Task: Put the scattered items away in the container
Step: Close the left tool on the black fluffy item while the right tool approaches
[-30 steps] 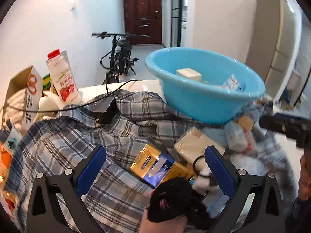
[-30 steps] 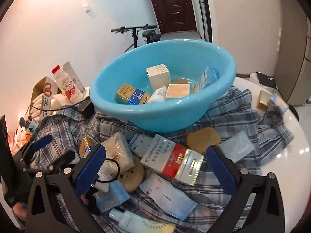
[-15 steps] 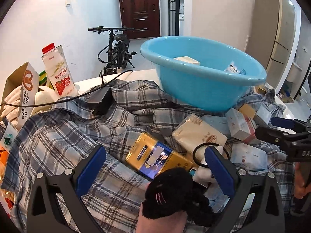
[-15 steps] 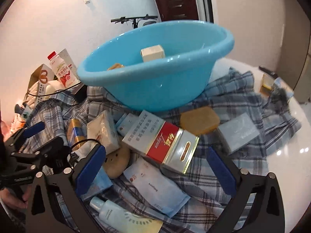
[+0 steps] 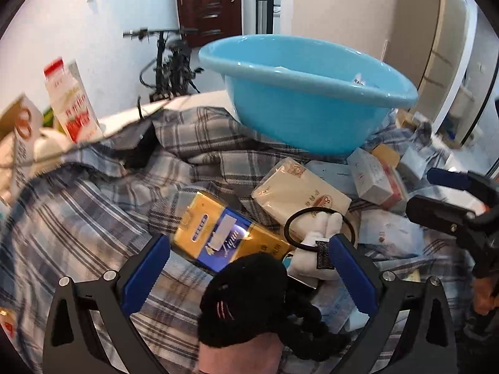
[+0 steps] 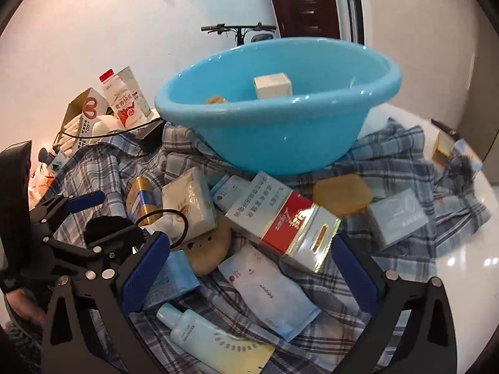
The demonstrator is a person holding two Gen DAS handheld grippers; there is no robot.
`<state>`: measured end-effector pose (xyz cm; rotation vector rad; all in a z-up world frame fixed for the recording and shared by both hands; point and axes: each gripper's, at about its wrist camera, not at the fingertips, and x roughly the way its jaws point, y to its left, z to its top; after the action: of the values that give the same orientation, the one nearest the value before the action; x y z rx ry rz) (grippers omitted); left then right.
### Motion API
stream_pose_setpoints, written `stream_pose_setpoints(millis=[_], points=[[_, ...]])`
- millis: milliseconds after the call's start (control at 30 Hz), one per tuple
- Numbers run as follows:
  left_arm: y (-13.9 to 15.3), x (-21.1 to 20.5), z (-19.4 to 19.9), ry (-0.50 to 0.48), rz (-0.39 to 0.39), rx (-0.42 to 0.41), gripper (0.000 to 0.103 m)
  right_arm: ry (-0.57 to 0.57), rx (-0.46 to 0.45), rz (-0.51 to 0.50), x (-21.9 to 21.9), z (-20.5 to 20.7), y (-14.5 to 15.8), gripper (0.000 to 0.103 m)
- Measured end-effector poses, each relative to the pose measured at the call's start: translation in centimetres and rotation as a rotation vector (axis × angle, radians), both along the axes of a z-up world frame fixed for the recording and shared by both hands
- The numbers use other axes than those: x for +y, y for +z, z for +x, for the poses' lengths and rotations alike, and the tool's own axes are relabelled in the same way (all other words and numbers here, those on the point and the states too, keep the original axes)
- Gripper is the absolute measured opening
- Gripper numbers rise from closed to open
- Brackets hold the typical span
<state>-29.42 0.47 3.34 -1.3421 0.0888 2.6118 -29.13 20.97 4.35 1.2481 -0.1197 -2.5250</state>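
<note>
A light blue basin point(image 5: 308, 93) point(image 6: 277, 118) stands on a plaid shirt point(image 5: 93, 205) and holds a cream box point(image 6: 272, 84). In front of it lie a gold-and-blue box point(image 5: 224, 233), a cream packet point(image 5: 299, 193), a white plush with a black hair tie point(image 5: 318, 243), a red-and-white carton point(image 6: 280, 218), a white pouch point(image 6: 268, 290) and a pale bottle point(image 6: 212, 339). My left gripper point(image 5: 246, 277) is open low over the gold-and-blue box, a black plush point(image 5: 249, 296) just below it. My right gripper point(image 6: 249, 277) is open over the white pouch and carton.
A strawberry milk carton point(image 5: 73, 103) and an open cardboard box point(image 6: 84, 115) stand at the left. A black adapter with a cable point(image 5: 140, 149) lies on the shirt. A bicycle point(image 5: 168, 62) and a dark door point(image 5: 209, 3) are behind. The white tabletop point(image 6: 461, 268) shows at right.
Both grippers have come lower and closer to the scattered items; the basin looks higher in each view. The jaws stay open and nothing has been picked up.
</note>
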Motion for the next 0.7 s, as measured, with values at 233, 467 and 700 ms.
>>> stream_pose_setpoints(millis=[233, 467, 700], points=[[-0.5, -1.7, -0.7, 0.03, 0.125, -0.069, 0.103, -0.034, -0.007, -0.019, 0.7, -0.4, 0.1, 0.103], [1.1, -3.0, -0.1, 0.006, 0.141, -0.071, 0.1, -0.033, 0.0, -0.014, 0.6, -0.3, 0.2, 0.103], [1.9, -2.4, 1.0, -0.073, 0.102, -0.052, 0.1, 0.024, 0.031, 0.013, -0.7, 0.2, 0.4, 0.103]])
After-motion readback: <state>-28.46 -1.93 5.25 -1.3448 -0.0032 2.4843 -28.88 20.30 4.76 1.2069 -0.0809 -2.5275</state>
